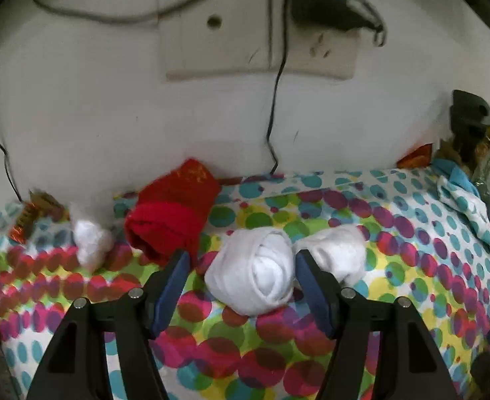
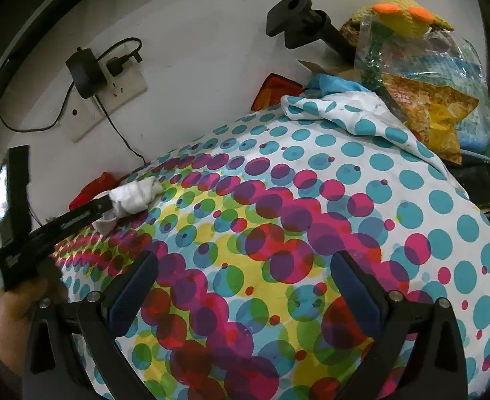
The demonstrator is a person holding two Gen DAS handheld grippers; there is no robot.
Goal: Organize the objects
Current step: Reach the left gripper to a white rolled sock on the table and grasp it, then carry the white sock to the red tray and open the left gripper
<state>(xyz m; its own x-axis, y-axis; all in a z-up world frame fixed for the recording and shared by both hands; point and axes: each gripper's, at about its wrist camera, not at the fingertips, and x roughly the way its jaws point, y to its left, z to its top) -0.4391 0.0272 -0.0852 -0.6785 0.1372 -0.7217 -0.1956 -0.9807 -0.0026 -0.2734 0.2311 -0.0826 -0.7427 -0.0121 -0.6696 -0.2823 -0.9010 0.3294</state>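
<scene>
Lying here: three white sock rolls (image 1: 255, 280), one red sock (image 1: 171, 220).

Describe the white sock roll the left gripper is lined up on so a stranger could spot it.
On the dotted bedsheet below the wall socket, find the red sock roll. Just right of it sits the white sock roll, between the open left gripper fingers, fatter than its white neighbours.

My left view is dim and motion-smeared, worst at its left edge; my right view is sharper; both bend into black corners.
</scene>
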